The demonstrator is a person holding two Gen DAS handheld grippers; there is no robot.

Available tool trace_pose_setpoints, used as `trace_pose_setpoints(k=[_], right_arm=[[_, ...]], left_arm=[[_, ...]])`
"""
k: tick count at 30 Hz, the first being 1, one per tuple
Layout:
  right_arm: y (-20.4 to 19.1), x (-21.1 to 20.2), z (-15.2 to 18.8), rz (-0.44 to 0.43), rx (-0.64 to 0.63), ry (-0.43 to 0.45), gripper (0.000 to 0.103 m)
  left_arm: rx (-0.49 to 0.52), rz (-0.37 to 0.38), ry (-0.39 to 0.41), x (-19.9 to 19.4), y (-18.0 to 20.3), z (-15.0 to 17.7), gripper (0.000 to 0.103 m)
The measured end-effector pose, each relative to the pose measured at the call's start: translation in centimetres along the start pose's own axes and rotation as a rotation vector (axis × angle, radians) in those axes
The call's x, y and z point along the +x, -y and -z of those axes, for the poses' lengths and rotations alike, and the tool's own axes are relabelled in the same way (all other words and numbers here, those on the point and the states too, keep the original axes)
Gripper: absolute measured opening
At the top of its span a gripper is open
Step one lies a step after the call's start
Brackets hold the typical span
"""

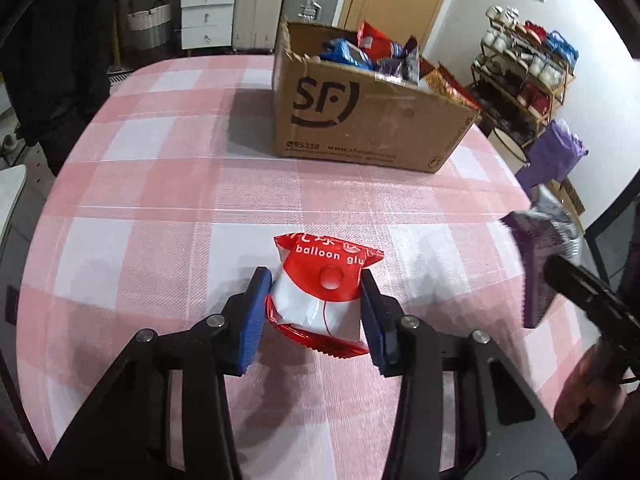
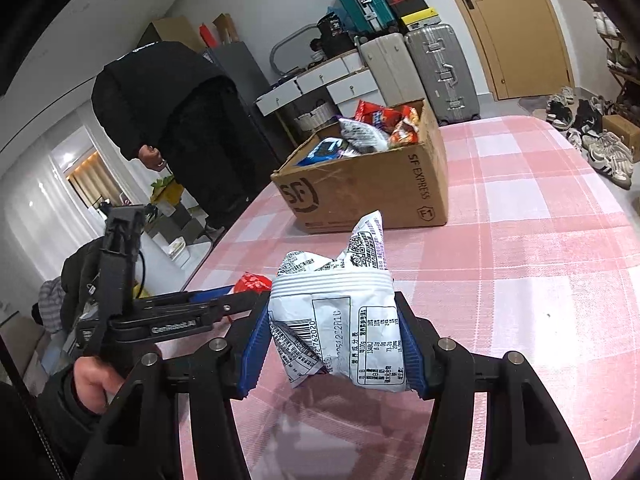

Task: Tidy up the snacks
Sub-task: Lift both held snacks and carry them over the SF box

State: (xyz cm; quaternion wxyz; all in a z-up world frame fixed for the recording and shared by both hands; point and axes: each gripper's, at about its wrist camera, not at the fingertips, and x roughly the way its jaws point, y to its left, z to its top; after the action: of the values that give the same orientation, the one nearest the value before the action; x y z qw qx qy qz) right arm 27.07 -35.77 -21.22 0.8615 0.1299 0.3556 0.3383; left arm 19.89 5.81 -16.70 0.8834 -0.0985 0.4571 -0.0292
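Checked table, cardboard box, snack packets inside

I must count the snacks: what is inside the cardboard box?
The cardboard box holds several snack packets in red, blue and silver. Lower layers and the bottom are covered.

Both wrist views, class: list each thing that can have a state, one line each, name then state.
Left gripper: shut on the red and white balloon-glue packet.
Right gripper: shut on the crumpled white printed snack bag.
Brown cardboard SF box: open-topped, upright on the pink checked tablecloth, holding snack packets.
Wooden door: closed.
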Motion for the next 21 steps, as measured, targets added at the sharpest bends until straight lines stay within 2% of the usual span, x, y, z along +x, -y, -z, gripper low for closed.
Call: trace_pose_setpoints(k=[10,21], right_arm=[[-2.4,-0.3,-1.1,-0.02,-0.041,0.005,0.057],[-4.3,-0.9,-4.2,-0.032,-0.093,0.04,0.057]], left_arm=[[-0.009,0.036,0.079,-5.1,-0.2,-0.6,0.041],[0.028,0.081,0.124,-7.2,0.1,-3.8,0.041]])
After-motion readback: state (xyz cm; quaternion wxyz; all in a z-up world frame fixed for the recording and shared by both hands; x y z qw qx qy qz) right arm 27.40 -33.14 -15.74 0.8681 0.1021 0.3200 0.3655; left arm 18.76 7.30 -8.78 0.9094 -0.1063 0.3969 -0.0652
